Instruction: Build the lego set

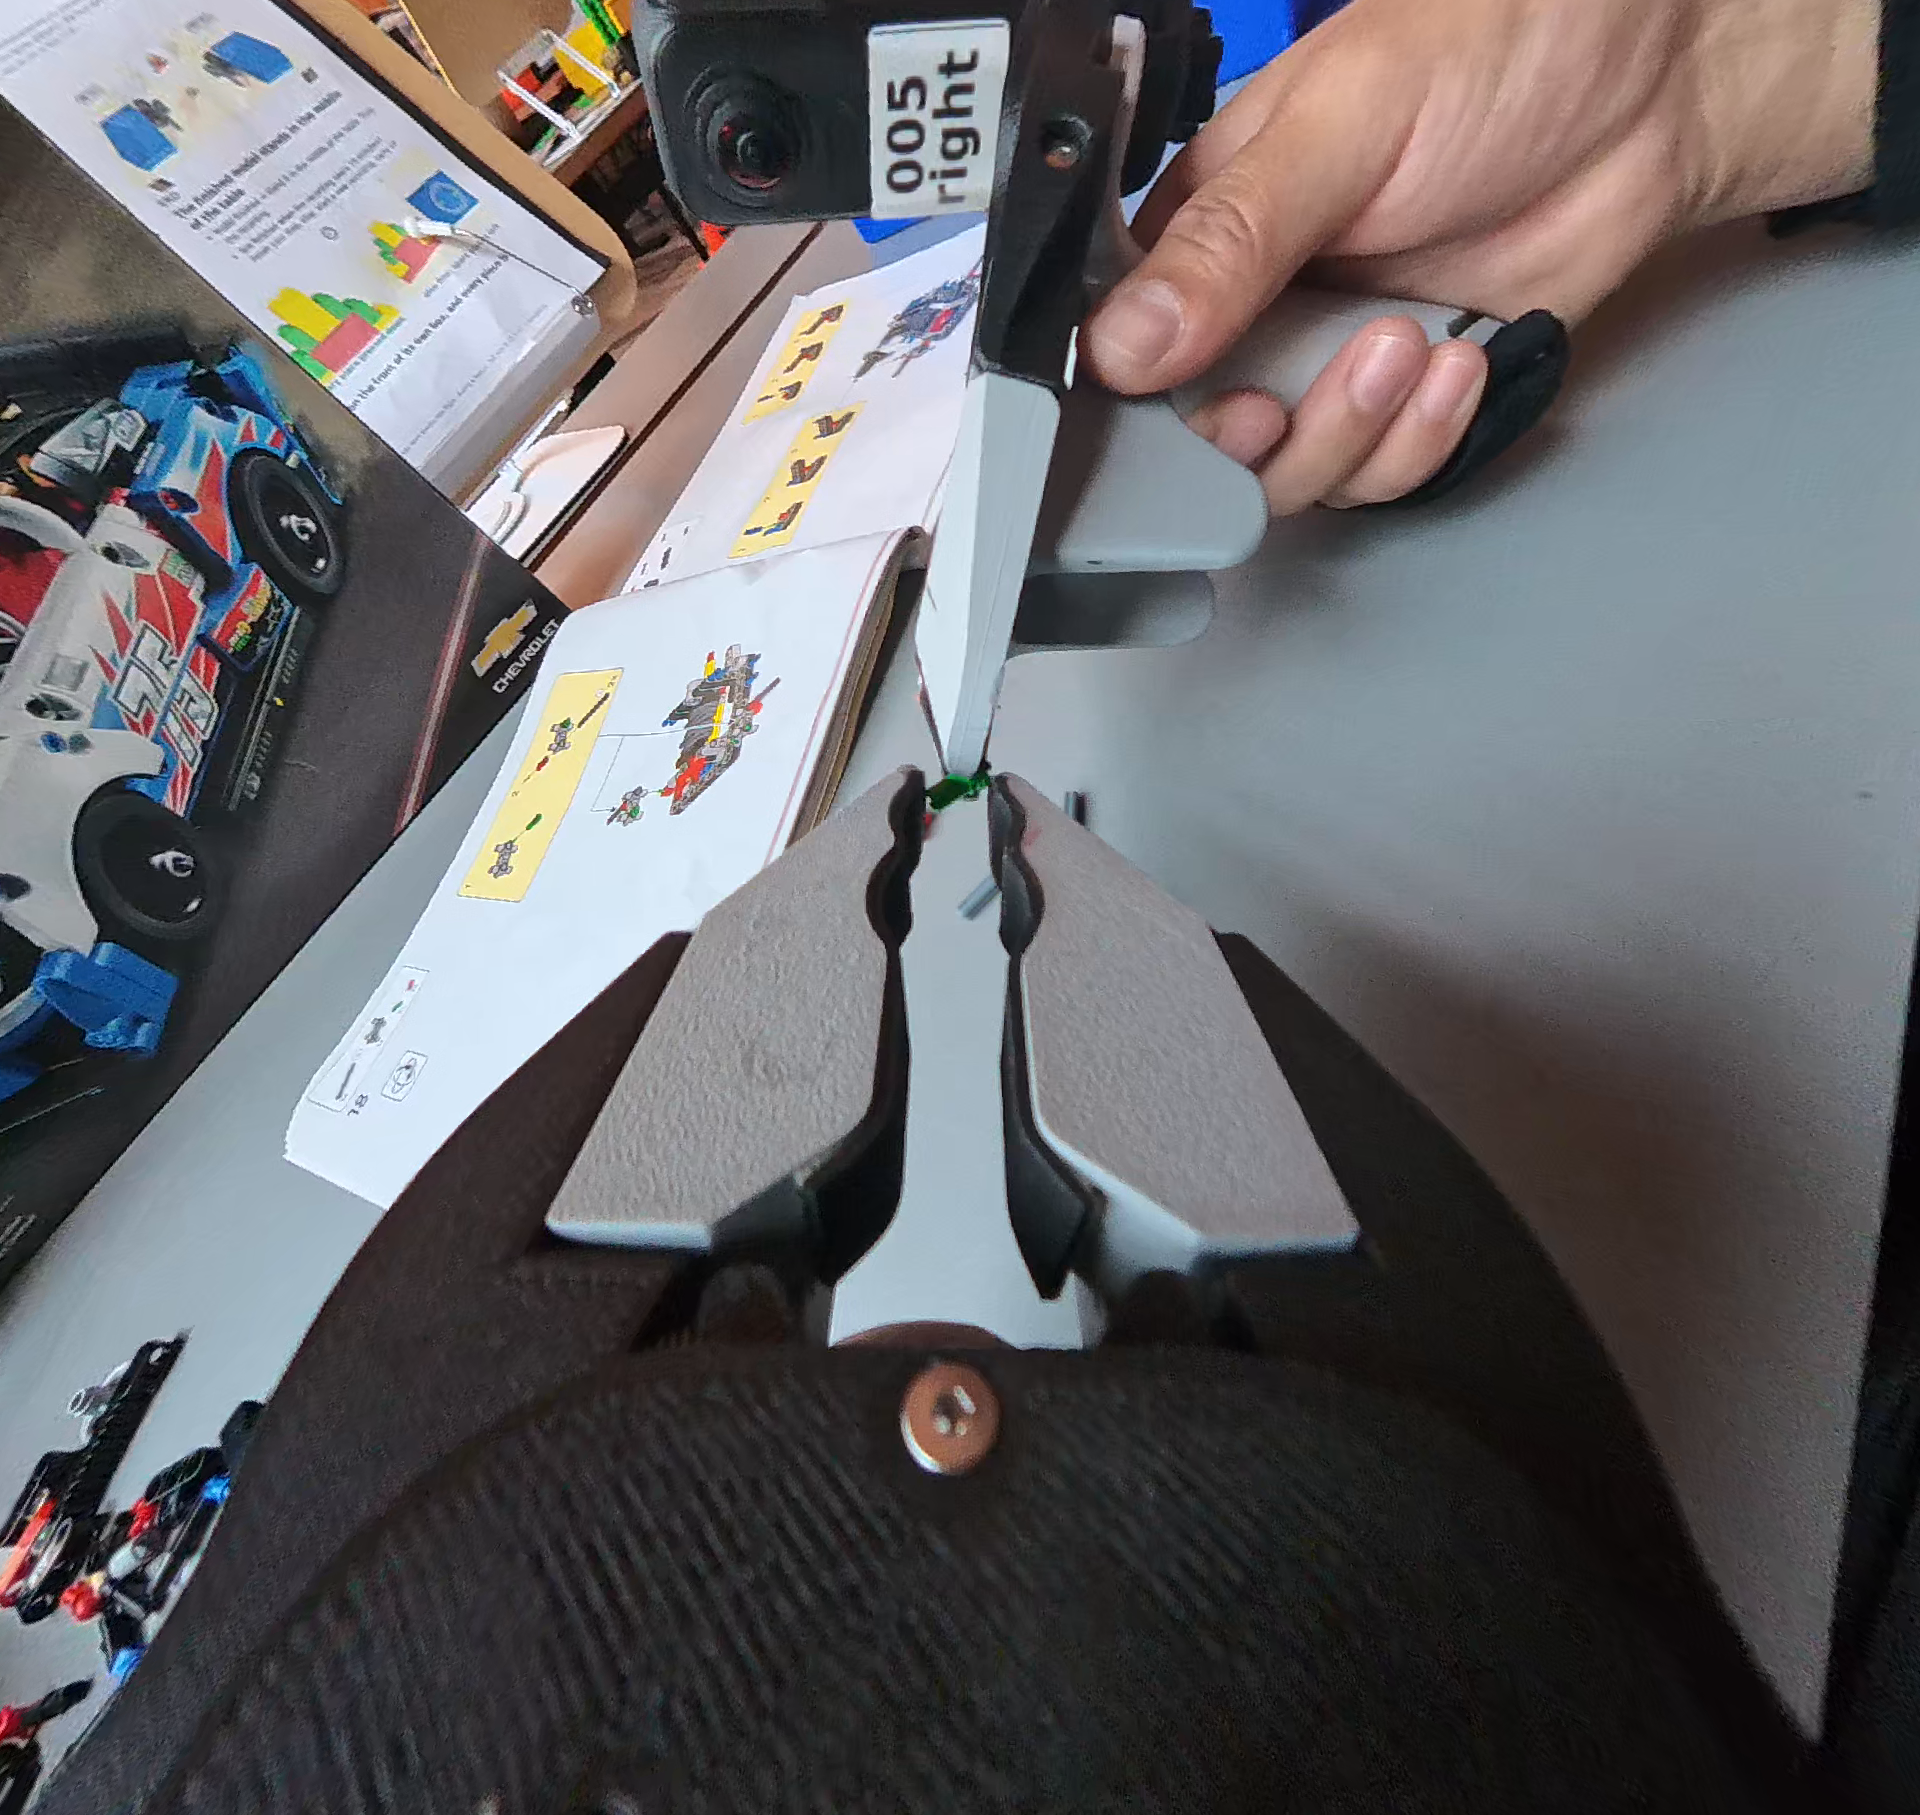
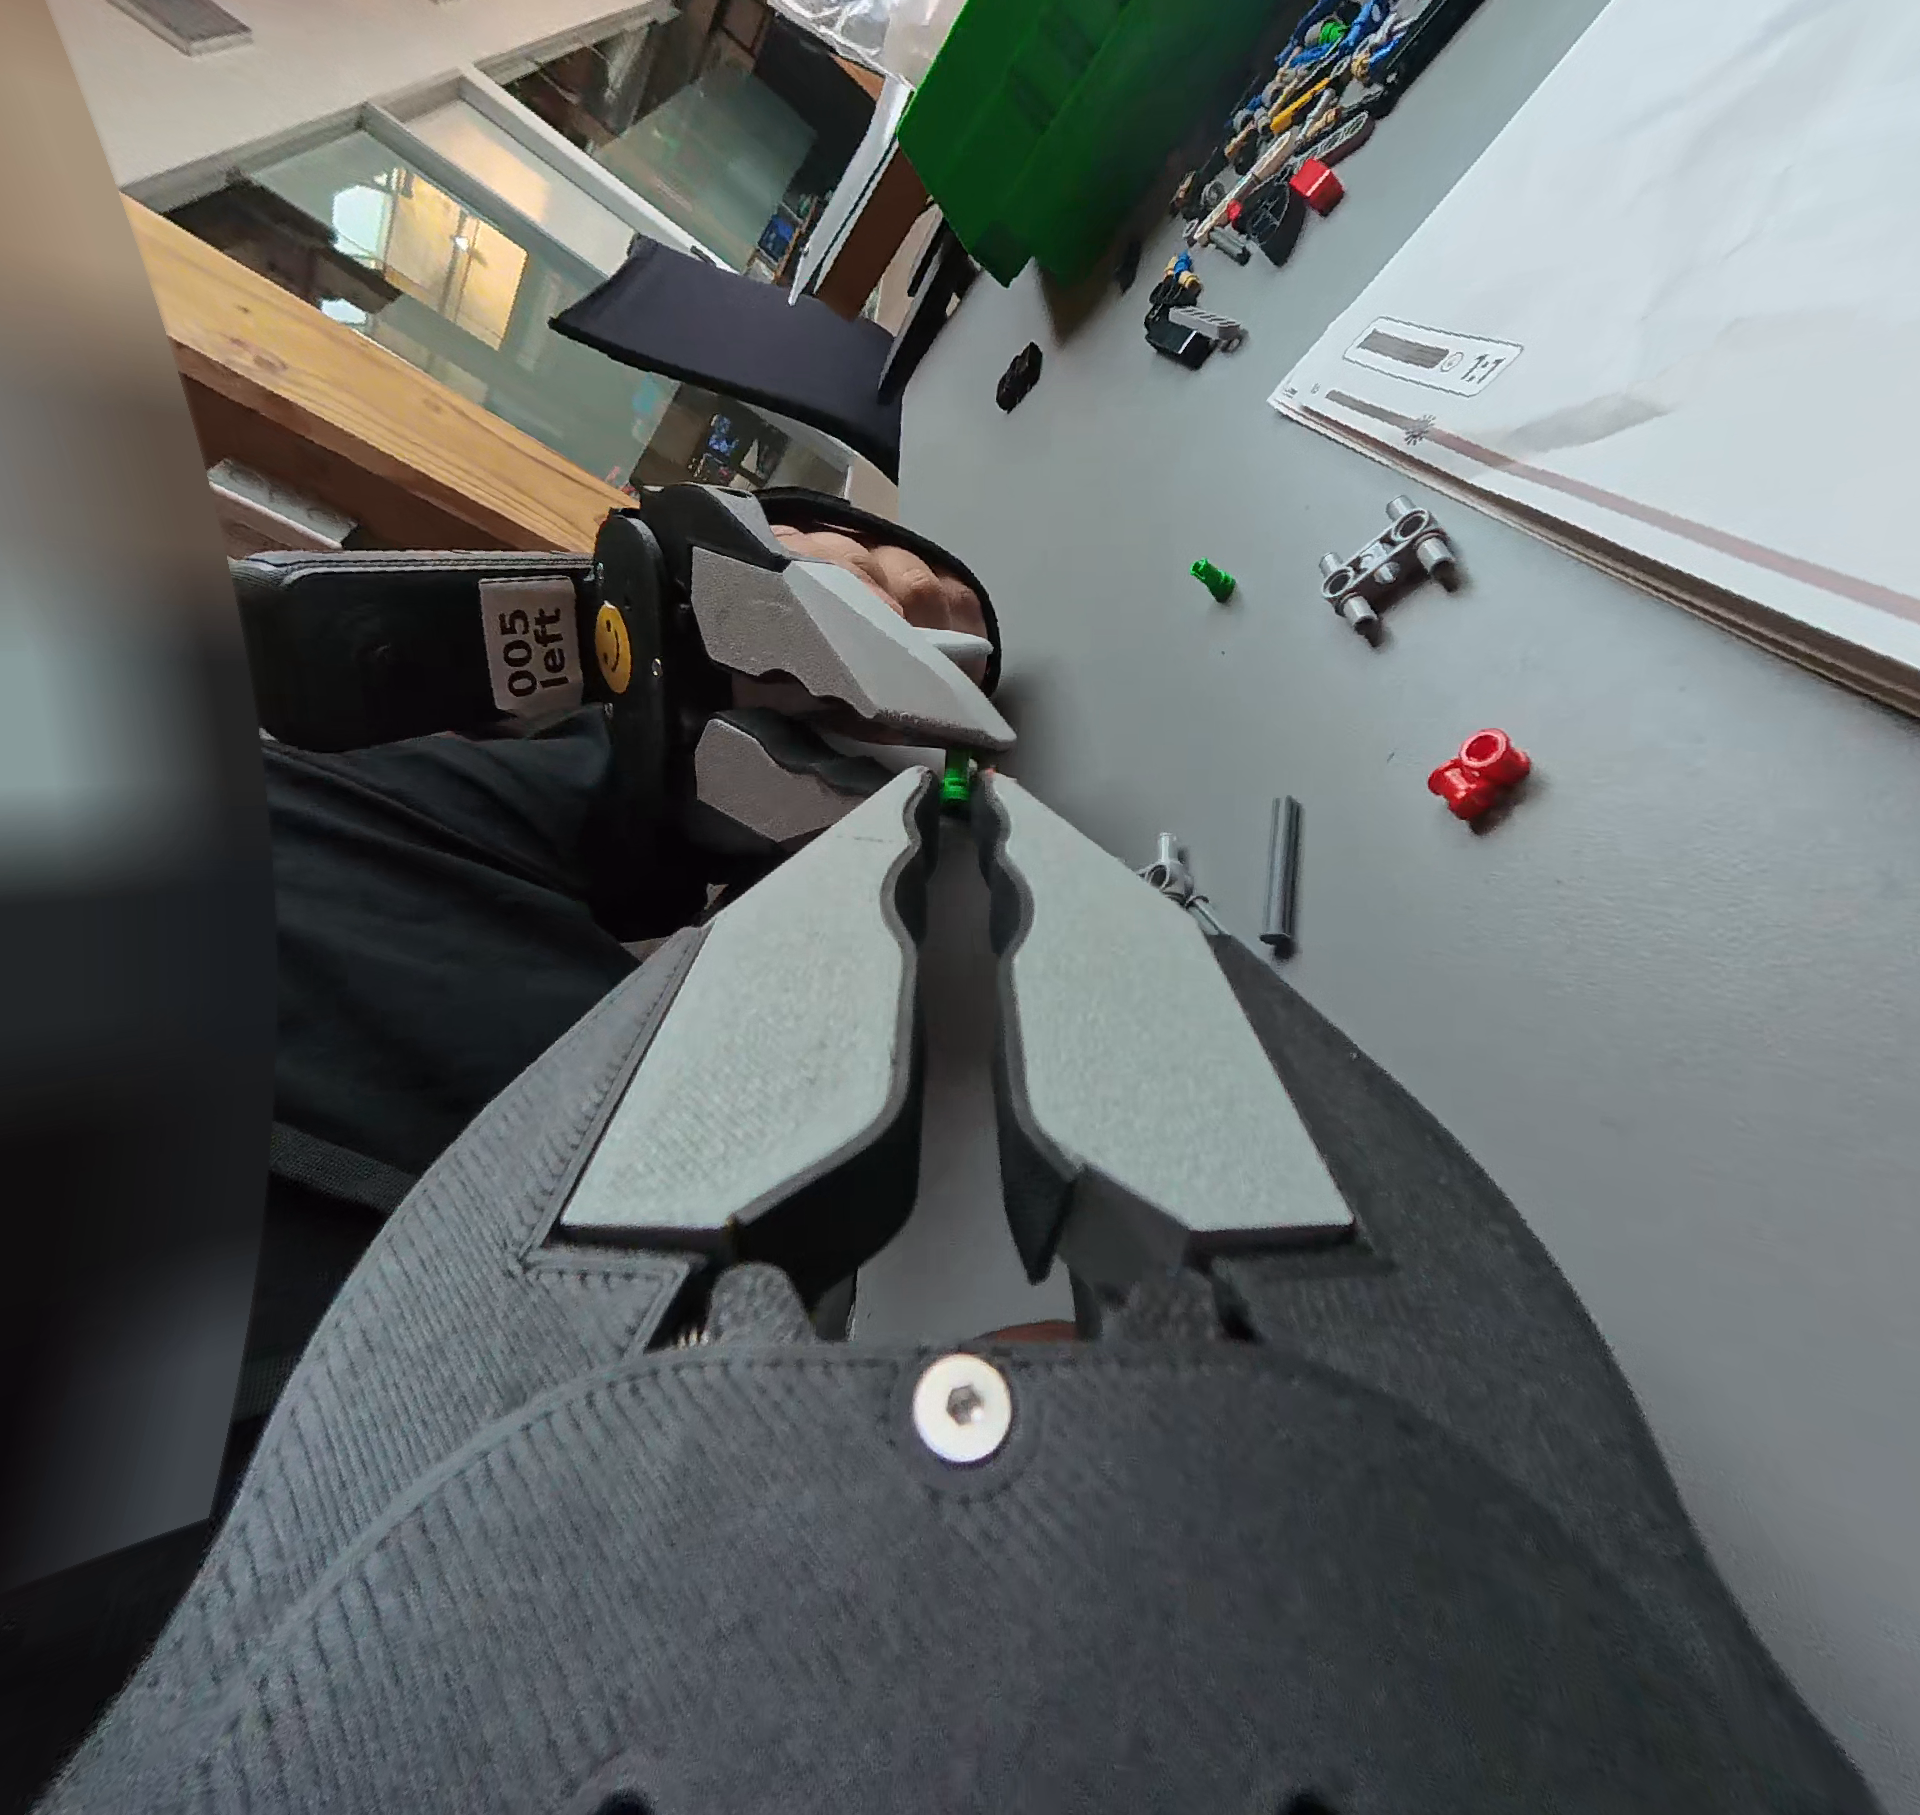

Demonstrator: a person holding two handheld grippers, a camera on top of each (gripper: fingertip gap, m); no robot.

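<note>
A small green pin (image 1: 954, 791) is pinched between my two grippers above the grey table (image 1: 1507, 934). My left gripper (image 1: 956, 797) is shut on it, the pin spanning its fingertips. My right gripper (image 1: 966, 759), held by a hand (image 1: 1455, 165), comes down from above and meets the same pin tip to tip. In the right wrist view the green pin (image 2: 954, 778) sits between my right gripper's (image 2: 956, 794) tips, and the left gripper (image 2: 992, 735) closes in from the upper left. A partly built black chassis (image 1: 94, 1516) lies at the lower left.
On the table lie a second green pin (image 2: 1210, 581), a grey connector (image 2: 1387, 560), a red piece (image 2: 1477, 773), a dark axle (image 2: 1280, 872) and a pile of loose parts (image 2: 1299, 124) by a green bin (image 2: 1070, 82). The open booklet (image 1: 644, 830) and set box (image 1: 156, 674) are left. Only a small space, under 4 cm, lies between the two pairs of fingers. My left tips are roughly 7 cm from the red piece (image 2: 1477, 773).
</note>
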